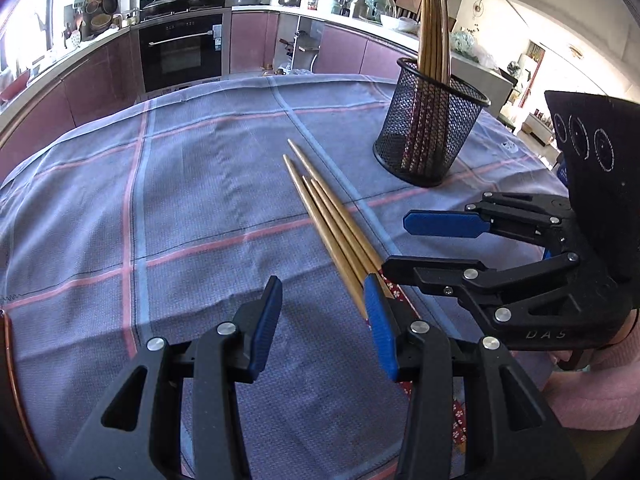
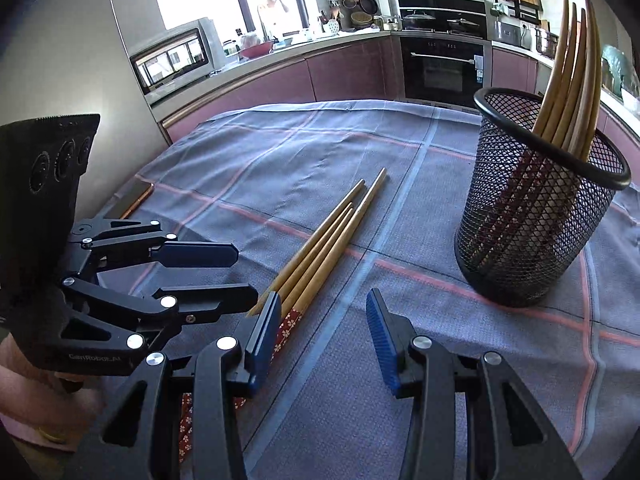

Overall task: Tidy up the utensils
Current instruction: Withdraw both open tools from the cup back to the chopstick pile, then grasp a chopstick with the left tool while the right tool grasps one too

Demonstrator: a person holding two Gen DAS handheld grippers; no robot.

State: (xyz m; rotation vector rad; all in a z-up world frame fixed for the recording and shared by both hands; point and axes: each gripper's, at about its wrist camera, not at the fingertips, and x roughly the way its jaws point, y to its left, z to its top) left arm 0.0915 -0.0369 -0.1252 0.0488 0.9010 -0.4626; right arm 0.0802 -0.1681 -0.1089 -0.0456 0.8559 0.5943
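Chopsticks (image 1: 332, 224) are lying loose on the worktop (image 1: 180, 208) between my left gripper (image 1: 324, 320) and right gripper (image 2: 324, 332), both gaping empty, mesh holder (image 2: 536, 216) standing beyond.

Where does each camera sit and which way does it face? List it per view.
Left wrist: on the left gripper, facing the chopsticks on the tablecloth; the right gripper shows, jaws open.
Right wrist: on the right gripper, facing the mesh holder; the left gripper shows at left.
Shared: chopsticks, mesh holder, tablecloth, oven.
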